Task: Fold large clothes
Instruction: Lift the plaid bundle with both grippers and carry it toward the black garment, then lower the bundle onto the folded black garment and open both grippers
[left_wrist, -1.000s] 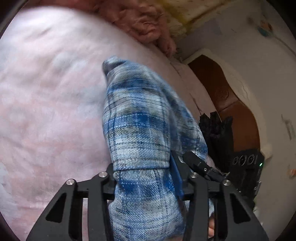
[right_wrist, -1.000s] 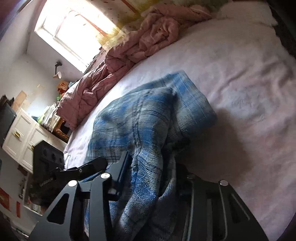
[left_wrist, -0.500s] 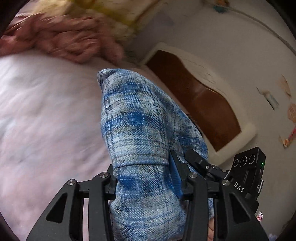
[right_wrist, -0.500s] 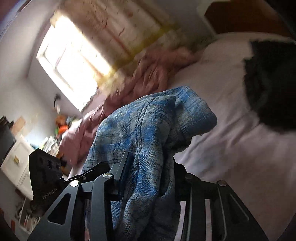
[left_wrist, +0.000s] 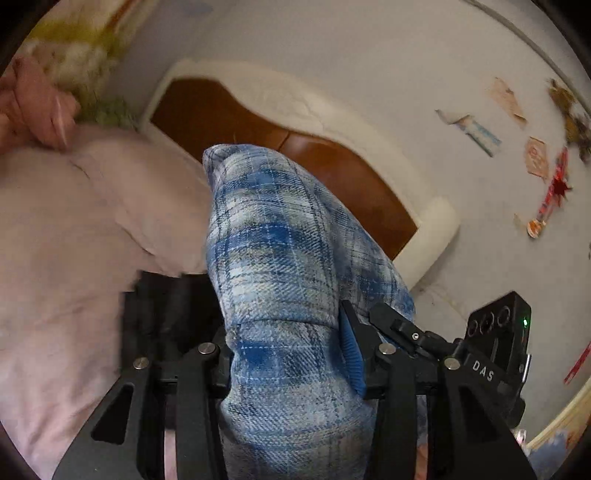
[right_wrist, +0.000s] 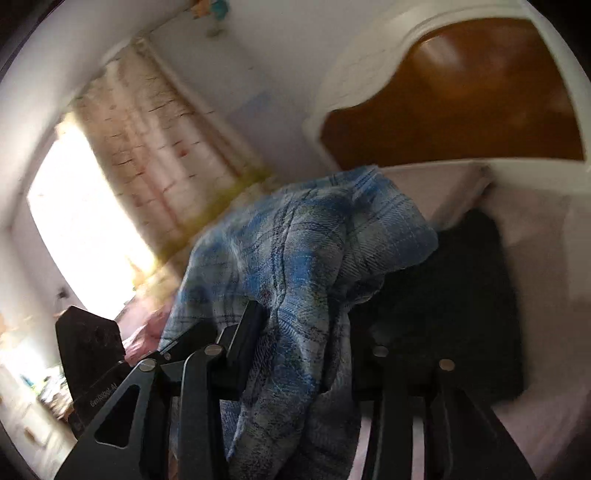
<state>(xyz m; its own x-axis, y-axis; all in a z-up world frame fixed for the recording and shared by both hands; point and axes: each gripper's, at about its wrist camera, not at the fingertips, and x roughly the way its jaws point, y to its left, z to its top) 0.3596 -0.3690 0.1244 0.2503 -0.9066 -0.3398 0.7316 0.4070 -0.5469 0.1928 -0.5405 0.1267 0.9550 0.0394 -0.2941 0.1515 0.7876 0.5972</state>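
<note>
- Far left, the pink duvet (left_wrist: 40, 110) lies bunched by the curtain, well away from the work; the pale pink bed (left_wrist: 66, 229) stretches below it.
- The left gripper (left_wrist: 288, 354) has its jaws clamped on a thick wad of the blue plaid garment (left_wrist: 291, 240), which stands up out of the jaws like a rounded bundle, lifted clear of the bed.
- Just beneath that bundle sits a black garment (left_wrist: 166, 306) on the mattress, close to the headboard (left_wrist: 332, 162) with its brown panel and white frame.
- The right gripper (right_wrist: 303, 354) has its jaws closed on another part of the same plaid cloth (right_wrist: 306, 251); here the fabric drapes over and hangs down between the arms, with the dark garment (right_wrist: 461, 306) lying just right of it.
- Both views are smeared, so I judge the bundle is being carried, probably toward the dark garment as a stacking spot, though I cannot be sure.
- To do this well: keep both grips firm and level so the folds do not slip apart in the air, bring the bundle low before letting go, and set the long folded edge down first.
- Release one side at a time, drawing each gripper straight back so the jaws do not drag a layer open.
</note>
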